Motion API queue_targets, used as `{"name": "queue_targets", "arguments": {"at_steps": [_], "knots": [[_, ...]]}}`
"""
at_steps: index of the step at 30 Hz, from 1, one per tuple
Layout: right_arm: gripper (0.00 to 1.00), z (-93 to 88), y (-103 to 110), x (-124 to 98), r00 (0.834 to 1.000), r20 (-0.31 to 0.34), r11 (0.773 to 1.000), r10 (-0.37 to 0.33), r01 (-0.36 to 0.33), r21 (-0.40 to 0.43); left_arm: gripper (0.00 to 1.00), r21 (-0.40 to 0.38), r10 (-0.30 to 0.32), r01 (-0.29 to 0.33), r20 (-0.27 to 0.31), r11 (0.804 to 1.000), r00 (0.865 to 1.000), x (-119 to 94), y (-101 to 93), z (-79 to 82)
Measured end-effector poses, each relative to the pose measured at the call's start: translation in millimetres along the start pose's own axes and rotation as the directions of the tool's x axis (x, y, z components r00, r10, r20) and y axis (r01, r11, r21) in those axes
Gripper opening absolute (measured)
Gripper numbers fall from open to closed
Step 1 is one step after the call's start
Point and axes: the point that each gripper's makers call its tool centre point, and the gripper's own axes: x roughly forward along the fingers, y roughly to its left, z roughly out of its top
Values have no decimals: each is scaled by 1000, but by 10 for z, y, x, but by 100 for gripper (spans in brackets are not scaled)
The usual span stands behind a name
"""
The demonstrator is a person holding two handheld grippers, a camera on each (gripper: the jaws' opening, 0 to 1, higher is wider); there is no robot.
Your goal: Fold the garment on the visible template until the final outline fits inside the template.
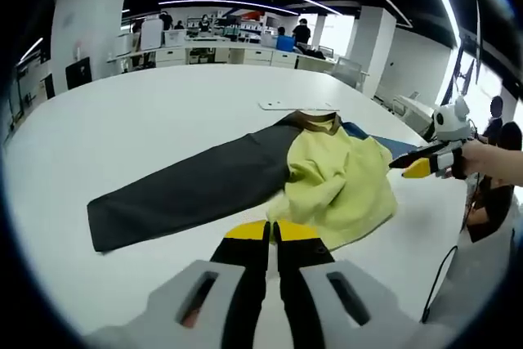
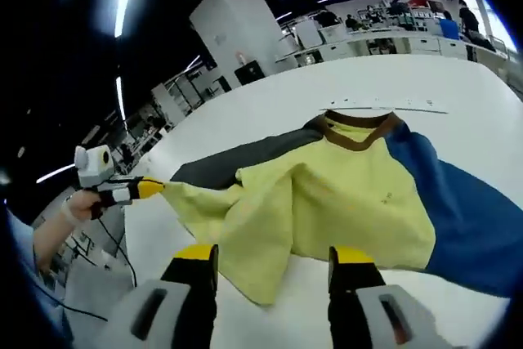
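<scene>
Lying just ahead of both grippers, the garment [image 2: 343, 194]; left gripper [image 1: 271, 231] closed empty; right gripper [image 2: 274, 255] apart.

— What have we got on the tabletop [image 1: 122, 120]?
— A garment [image 2: 343, 194] lying flat: yellow body, brown collar [image 2: 357, 128], one dark grey sleeve [image 1: 188, 190] stretched out straight, one blue sleeve [image 2: 466, 218] opposite.
— And the yellow part?
— Rumpled, its hem bunched and partly folded over towards the grey sleeve.
— The template?
— A pale outline just beyond the collar.
</scene>
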Motion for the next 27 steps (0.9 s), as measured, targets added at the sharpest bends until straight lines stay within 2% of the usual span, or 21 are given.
{"name": "queue_targets", "arguments": {"at_steps": [2,5,8,12,13,16,20,23,27], "knots": [[50,-42,-40,53,1000,-5,1000,4,-4,16,0,-1,-2,2,0,1000,1000,-6,-13,-10],[41,-121,-19,110,1000,-22,999,17,-16,49,0,2,-5,5,-4,1000,1000,-18,-25,-26],[28,-186,-5,158,999,-40,996,34,-31,82,0,-2,-4,4,-4,1000,1000,-30,-24,-34],[5,-246,-3,142,998,-54,991,41,-34,131,0,-3,-3,3,-4,1000,1000,-43,-30,-50],[1,-212,49,118,998,-27,983,56,-51,176,0,-6,-2,2,-3,1000,1000,-46,-34,-54],[0,-150,128,39,996,1,971,84,-82,226,0,-7,-3,3,-2,1000,1000,-50,-46,-64],[0,91,400,-86,983,73,941,168,-182,285,0,-3,-5,5,-4,1000,1000,-52,-61,-82],[0,268,578,-113,975,88,937,205,-222,270,0,2,-4,4,-8,1000,1000,-53,-58,-90],[0,502,823,-68,956,131,906,261,-290,310,0,1,-6,6,-5,1000,1000,-48,-64,-76]]}}
